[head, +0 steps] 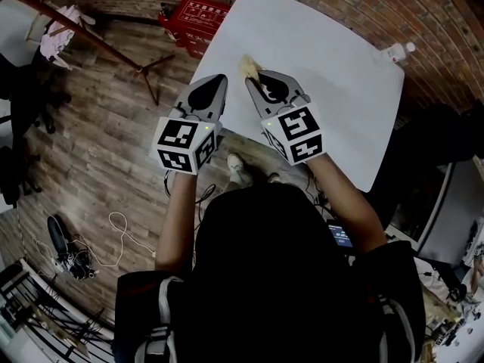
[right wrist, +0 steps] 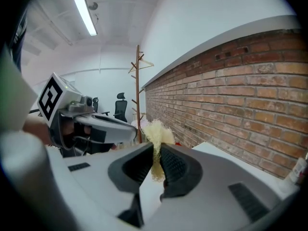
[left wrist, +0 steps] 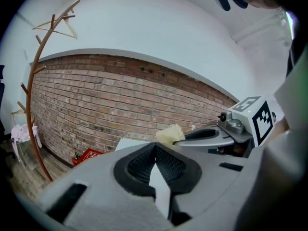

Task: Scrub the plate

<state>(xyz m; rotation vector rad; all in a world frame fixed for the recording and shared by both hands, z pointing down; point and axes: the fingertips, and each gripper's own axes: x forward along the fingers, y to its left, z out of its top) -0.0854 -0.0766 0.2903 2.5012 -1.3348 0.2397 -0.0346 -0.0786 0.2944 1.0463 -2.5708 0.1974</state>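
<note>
My right gripper (head: 254, 79) is shut on a pale yellow fibrous scrubber (head: 247, 66), whose tuft sticks out beyond the fingertips above the white table (head: 325, 74). In the right gripper view the scrubber (right wrist: 156, 131) is pinched between the dark pads of that gripper (right wrist: 156, 147). My left gripper (head: 219, 80) hangs beside it on the left, shut with nothing between its jaws. The left gripper view has its closed tips (left wrist: 155, 150) in front and the right gripper (left wrist: 207, 136) with the scrubber (left wrist: 169, 134) beyond. No plate shows in any view.
A small bottle (head: 397, 51) stands at the table's far right corner. A red crate (head: 198, 17) sits on the wooden floor by the brick wall. A wooden coat rack (head: 91, 40) stands to the left. The person's shoes (head: 238, 169) are at the table's near edge.
</note>
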